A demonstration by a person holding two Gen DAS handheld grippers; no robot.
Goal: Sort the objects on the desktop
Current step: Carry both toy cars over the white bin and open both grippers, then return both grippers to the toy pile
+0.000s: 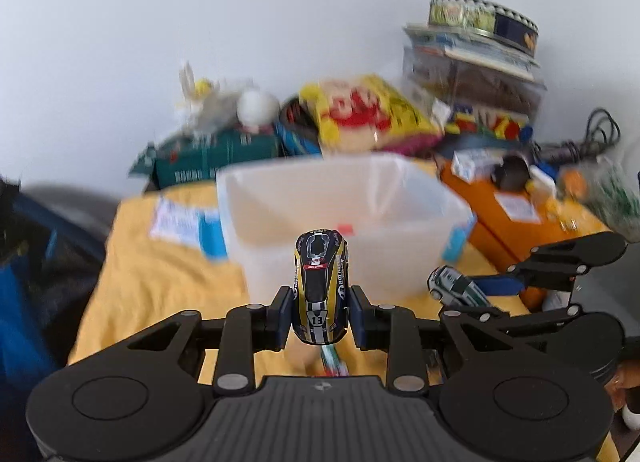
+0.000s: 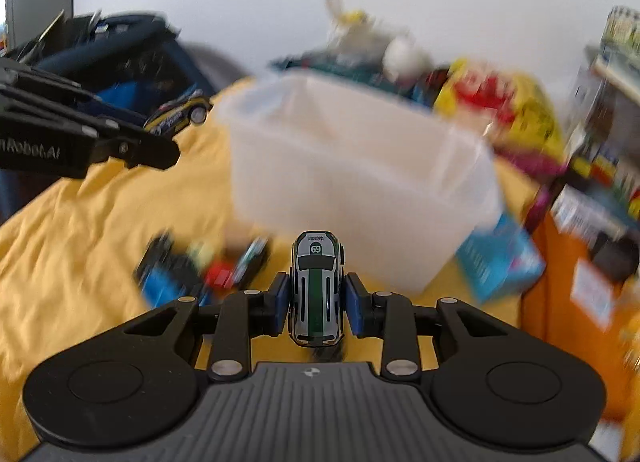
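Left gripper jaws clamped on black-yellow toy car, raised above yellow-covered desk. Right gripper jaws clamped on silver-green toy car. Translucent bin just ahead of both. Small toys lie left of bin.

Two matching black rigs in my hands

Each hand-held gripper, left and right, is matte black: ribbed grey base, two round discs either side, angled link arms with silver rivets, blue pads on the fingers, whitish lettering along my left one's side.
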